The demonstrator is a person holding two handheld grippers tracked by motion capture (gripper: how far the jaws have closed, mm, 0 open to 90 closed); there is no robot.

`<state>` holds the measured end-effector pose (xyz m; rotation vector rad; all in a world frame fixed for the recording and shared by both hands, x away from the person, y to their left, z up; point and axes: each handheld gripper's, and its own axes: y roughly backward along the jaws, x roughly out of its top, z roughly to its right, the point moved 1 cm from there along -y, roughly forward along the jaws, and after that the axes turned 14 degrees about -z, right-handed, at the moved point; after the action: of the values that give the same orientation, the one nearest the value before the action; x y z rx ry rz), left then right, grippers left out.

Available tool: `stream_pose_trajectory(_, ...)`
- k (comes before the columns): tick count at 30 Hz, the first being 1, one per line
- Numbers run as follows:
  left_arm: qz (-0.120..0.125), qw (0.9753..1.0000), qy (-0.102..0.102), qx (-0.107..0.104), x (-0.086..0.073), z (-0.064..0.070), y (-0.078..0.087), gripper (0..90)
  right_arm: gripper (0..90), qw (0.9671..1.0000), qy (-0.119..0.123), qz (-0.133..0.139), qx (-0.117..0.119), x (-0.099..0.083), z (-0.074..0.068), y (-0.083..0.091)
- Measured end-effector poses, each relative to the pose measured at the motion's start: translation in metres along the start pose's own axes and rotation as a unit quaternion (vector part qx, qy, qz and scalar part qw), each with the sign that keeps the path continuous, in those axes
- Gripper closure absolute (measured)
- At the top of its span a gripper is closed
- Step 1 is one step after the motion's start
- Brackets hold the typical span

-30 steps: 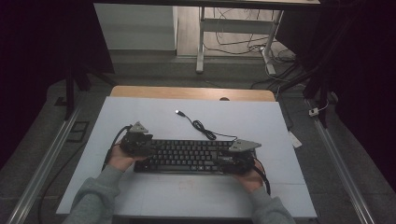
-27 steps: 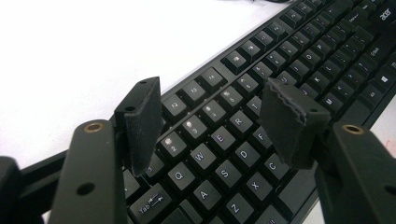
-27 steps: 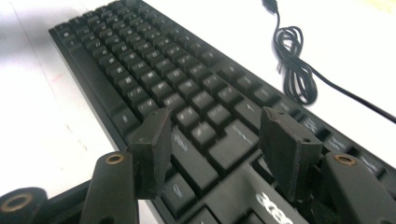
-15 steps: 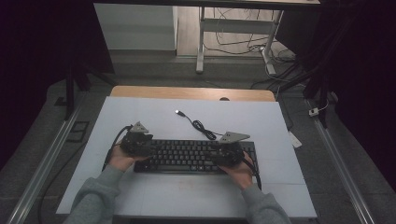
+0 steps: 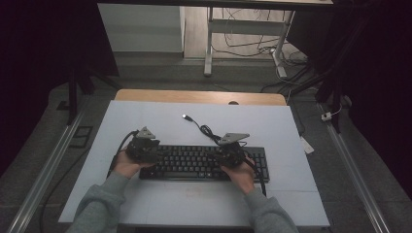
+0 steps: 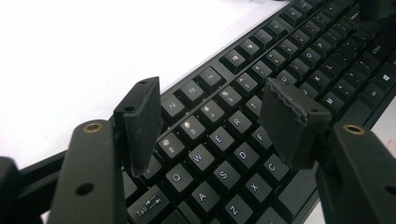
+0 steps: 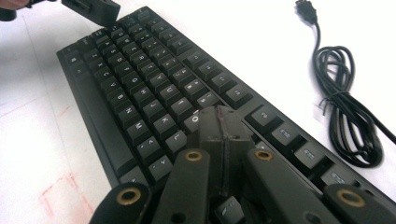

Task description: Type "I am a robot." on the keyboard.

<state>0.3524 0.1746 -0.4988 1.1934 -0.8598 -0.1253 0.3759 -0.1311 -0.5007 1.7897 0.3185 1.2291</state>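
Note:
A black keyboard [image 5: 204, 162] lies across the near half of the white table [image 5: 160, 116]. Its black cable [image 5: 209, 131] coils behind it and ends in a loose USB plug [image 5: 186, 116]. My left gripper [image 5: 143, 148] hovers over the keyboard's left end. In the left gripper view it [image 6: 212, 107] is open, with the number and letter keys [image 6: 224, 140] showing between its pads. My right gripper [image 5: 228, 153] is over the keyboard's right-of-middle part. Seen in the right gripper view, it [image 7: 222, 116] is shut with nothing in it, tips right at the keys [image 7: 140, 79].
The coiled cable [image 7: 345, 116] lies on the table just beyond the keyboard. Faint red marks [image 7: 60, 196] show on the table near its front edge. A wooden strip [image 5: 199, 96] borders the far side. Metal rails [image 5: 43, 174] run along the floor on both sides.
My right gripper has moved left along the keyboard, from its right end toward the middle. The left gripper and the keyboard have stayed in place.

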Motion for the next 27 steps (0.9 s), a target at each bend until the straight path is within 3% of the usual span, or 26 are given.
stream_pose_trajectory(10,0.000,1.0000,-0.001,-0.001,0.000,0.000,0.000,38.1,89.9,0.9996,0.003,-0.029,-0.001,0.011,-0.003,-0.023)
stream_pose_trajectory(27,-0.003,1.0000,-0.006,0.001,0.000,0.001,-0.002,37.7,89.7,0.9993,0.009,-0.035,0.008,0.016,-0.008,-0.038)
